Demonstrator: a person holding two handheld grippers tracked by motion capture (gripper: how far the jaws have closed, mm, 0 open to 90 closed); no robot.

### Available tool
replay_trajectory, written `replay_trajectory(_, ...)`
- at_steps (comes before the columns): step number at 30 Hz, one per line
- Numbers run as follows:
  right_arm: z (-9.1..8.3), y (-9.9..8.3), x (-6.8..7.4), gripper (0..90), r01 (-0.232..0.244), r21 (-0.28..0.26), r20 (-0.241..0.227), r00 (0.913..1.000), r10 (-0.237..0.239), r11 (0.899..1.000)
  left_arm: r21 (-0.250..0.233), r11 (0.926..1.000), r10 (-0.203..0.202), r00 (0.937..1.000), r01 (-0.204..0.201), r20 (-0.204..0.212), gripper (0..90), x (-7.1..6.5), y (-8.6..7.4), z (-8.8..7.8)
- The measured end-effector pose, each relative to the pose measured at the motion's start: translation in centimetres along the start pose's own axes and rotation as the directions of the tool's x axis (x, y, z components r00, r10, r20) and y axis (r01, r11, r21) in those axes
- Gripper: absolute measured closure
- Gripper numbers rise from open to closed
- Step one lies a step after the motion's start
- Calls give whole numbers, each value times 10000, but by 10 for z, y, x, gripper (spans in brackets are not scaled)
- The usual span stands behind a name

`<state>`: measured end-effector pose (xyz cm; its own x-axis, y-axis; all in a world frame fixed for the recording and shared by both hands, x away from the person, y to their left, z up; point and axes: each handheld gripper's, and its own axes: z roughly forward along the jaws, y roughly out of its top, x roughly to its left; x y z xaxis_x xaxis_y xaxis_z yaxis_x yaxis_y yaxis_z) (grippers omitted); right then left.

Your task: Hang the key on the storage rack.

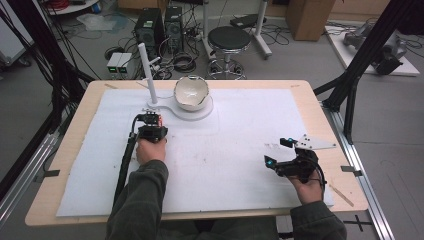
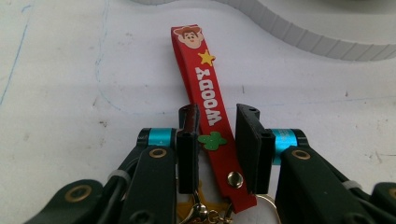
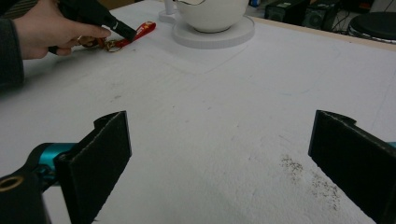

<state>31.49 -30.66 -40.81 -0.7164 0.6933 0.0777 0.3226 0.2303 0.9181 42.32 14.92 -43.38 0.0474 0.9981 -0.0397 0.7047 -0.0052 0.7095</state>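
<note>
Jaws of the left gripper (image 2: 217, 140) straddle a red rubber key strap printed with a cartoon cowboy face (image 2: 205, 93), parted slightly wider than it. Its long axis runs straight ahead toward the round white stand (image 1: 202, 113). On that stand sits a white bowl (image 1: 191, 93), apparently empty. Well right, the right gripper (image 3: 219, 158) is spread wide, holding nothing.

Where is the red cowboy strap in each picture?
High view: the red rubber keychain strap lies left of centre, at the left gripper.
Left gripper view: centre, between the jaws.
Right gripper view: top left.
Shared landmark: the white round bowl beside it.
</note>
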Motion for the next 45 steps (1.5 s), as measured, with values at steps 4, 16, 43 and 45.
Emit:
replay_trajectory(4, 0, 0, -1, 52, 29, -19, 33, 10000, -29, 10000, -101, 9999, 1, 9998, 1, 209, 707, 5, 2, -4)
replay_trajectory(16, 0, 0, 0, 52, 57, -21, 121, 9999, -57, 10000, -447, 9990, 40, 9941, 9, 1088, 710, 16, 3, -15)
replay_trajectory(43, 0, 1, 1, 52, 56, -54, 175, 9998, -55, 10000, -2232, 9747, 636, 9429, 116, 3269, 735, 51, 9, -50)
replay_trajectory(45, 0, 1, 1, 52, 48, -47, 156, 9999, -47, 10000, -2269, 9739, 690, 9402, 91, 3336, 735, 53, 10, -52)
